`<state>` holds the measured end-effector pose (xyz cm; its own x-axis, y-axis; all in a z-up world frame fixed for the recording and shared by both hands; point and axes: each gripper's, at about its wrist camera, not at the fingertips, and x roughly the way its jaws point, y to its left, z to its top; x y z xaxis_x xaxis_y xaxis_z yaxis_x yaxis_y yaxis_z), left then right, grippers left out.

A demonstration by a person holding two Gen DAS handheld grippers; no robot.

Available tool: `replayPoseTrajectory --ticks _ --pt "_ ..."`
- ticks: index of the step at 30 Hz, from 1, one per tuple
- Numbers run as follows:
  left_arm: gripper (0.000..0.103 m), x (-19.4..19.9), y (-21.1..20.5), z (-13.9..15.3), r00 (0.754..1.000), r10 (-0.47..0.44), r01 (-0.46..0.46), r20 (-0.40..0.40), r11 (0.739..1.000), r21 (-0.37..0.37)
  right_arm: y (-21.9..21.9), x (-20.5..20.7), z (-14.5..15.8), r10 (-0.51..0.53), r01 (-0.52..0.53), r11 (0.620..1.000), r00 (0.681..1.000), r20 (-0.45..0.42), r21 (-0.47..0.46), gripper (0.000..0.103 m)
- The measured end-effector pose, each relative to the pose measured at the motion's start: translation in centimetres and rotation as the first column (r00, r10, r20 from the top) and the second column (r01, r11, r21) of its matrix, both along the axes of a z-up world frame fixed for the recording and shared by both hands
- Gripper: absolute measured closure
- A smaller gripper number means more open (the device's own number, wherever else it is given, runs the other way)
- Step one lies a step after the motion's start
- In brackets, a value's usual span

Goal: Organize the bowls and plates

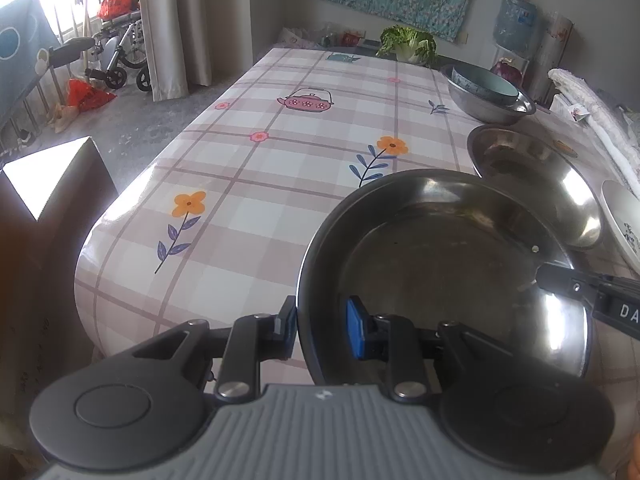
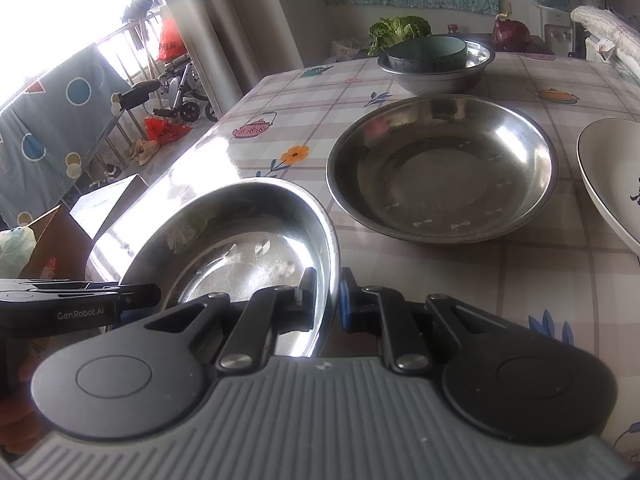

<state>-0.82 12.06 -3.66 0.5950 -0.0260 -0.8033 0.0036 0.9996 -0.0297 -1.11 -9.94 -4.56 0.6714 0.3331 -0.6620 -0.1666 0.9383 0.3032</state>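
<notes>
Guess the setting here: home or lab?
Most likely a lived-in home dining room: a table with a floral checked tablecloth, a leafy cabbage at its far end, and a wheelchair by the curtained window.

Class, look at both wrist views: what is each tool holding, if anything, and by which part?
Both tools grip one steel bowl by its rim: the left tool on the rim's left side, the right tool on its right.

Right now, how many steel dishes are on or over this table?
3: a shallow round steel dish held by both tools at the near edge, a wider steel dish mid-table, and a deep steel basin holding a teal bowl farther back.
</notes>
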Motion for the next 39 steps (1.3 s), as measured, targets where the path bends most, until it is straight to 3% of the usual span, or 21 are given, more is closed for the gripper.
replayPoseTrajectory --ticks 21,39 --pt "0.077 0.7 -1.4 2.3 0.998 -0.032 0.031 0.060 0.999 0.012 -1.3 -0.8 2.2 -0.022 0.022 1.000 0.998 0.053 0.005 0.092" --pt "0.077 4.7 -8.0 4.8 0.980 -0.154 0.151 0.124 0.988 0.037 -7.4 -0.4 3.9 -0.141 0.140 0.990 0.986 0.083 0.021 0.092"
